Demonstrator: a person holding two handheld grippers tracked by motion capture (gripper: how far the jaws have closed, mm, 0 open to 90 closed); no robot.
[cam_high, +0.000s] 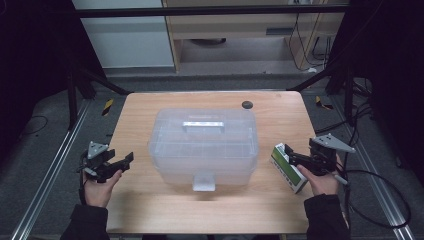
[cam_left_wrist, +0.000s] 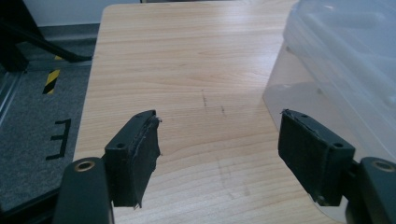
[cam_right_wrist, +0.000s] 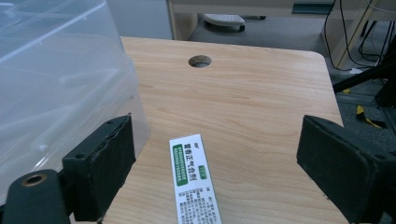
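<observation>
Risk: right claw (cam_right_wrist: 215, 154), jaws apart over small carton (cam_right_wrist: 196, 179) near table's (cam_high: 150, 210) right edge, could, I think, nudge it off; left claw (cam_left_wrist: 219, 154) apart, empty.

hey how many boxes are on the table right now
2: a big clear plastic storage box with its lid on at the table's middle, and a small white-and-green carton near the right edge, between the right tongs' open jaws.

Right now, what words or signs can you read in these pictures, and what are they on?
White box with green labels, lying between the right hand-held gripper's open jaws: printed characters, too small and blurred to read.
Floor: a black tape mark shaped like "E".
Clear plastic bin: no writing.
</observation>
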